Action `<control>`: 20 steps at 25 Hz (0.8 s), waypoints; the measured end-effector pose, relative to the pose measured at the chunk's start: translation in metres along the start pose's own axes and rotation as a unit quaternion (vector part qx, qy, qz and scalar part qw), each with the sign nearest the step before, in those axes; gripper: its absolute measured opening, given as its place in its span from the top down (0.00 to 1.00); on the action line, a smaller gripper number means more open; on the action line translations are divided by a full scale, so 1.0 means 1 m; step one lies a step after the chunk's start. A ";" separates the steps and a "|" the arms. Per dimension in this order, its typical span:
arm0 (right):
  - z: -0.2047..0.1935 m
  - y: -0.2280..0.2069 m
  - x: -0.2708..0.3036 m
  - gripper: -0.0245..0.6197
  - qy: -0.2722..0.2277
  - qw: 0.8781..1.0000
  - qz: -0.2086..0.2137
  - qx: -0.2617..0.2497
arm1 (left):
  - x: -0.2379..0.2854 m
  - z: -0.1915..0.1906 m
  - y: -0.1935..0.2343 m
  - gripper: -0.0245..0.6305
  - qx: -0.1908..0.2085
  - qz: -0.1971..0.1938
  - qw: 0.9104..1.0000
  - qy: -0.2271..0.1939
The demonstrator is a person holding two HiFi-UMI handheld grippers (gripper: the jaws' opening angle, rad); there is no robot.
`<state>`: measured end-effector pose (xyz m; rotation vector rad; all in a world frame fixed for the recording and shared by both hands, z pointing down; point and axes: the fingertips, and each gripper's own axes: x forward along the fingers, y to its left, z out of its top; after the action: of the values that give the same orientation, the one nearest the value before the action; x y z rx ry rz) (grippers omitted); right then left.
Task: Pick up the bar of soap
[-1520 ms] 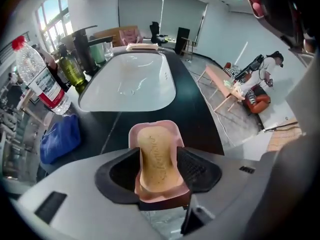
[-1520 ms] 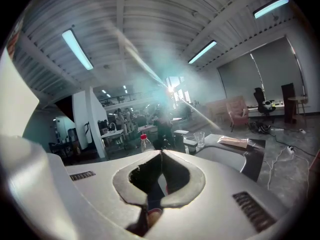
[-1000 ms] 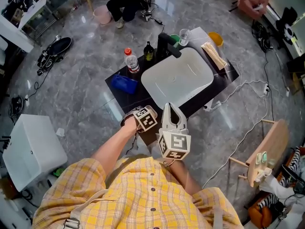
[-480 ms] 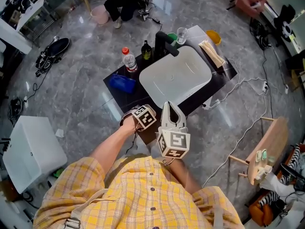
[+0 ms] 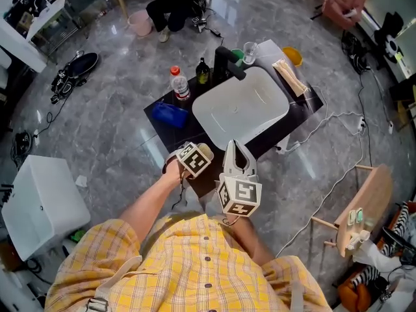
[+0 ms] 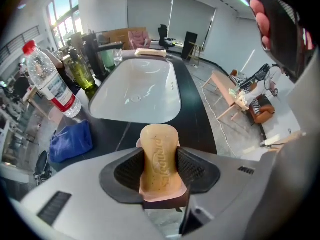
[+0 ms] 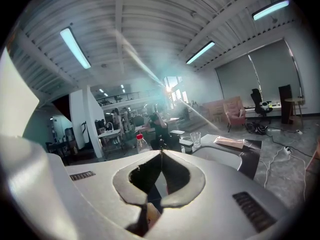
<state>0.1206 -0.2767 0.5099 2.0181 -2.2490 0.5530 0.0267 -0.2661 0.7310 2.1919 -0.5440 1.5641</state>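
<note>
The tan bar of soap (image 6: 160,159) stands upright between the jaws of my left gripper (image 6: 161,154), and both ribbed pads press on its sides. In the head view the left gripper (image 5: 200,152) hovers over the near edge of the black counter (image 5: 195,132), and the soap (image 5: 204,150) shows as a pale end at its tip. My right gripper (image 5: 234,145) sits beside it to the right, pointing at the sink. Its jaws are shut with nothing between them, and their tips meet in the right gripper view (image 7: 161,153).
A white sink basin (image 5: 242,106) fills the counter's middle, with a black faucet (image 5: 227,60) behind it. A water bottle (image 5: 180,83), a dark bottle (image 5: 203,70) and a blue cloth (image 5: 168,114) stand left of the basin. A glass (image 5: 250,49) and a wrapped pack (image 5: 292,75) lie to the right.
The left gripper has shifted slightly to the left and up with the soap in it. The right gripper has barely moved.
</note>
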 end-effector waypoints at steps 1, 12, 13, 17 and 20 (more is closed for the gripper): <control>0.000 0.001 0.000 0.93 0.000 1.000 0.001 0.000 | -0.005 0.002 -0.001 0.66 -0.008 0.005 1.000 -0.016; 0.002 0.026 -0.009 0.93 -0.007 1.000 0.022 -0.009 | -0.121 0.052 -0.006 0.66 -0.120 0.080 0.947 -0.287; 0.002 0.028 -0.010 0.93 -0.009 1.000 0.023 -0.010 | -0.133 0.054 -0.006 0.66 -0.124 0.091 0.939 -0.309; 0.006 0.035 -0.017 0.93 -0.017 0.999 0.030 -0.013 | -0.190 0.060 -0.007 0.65 -0.117 0.154 0.890 -0.413; 0.009 0.039 -0.023 0.93 -0.025 0.999 0.038 -0.019 | -0.239 0.062 -0.014 0.65 -0.104 0.200 0.834 -0.504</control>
<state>0.0873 -0.2547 0.4859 1.9579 -2.3534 0.4671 0.0117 -0.2666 0.4843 2.6883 -1.4597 0.2785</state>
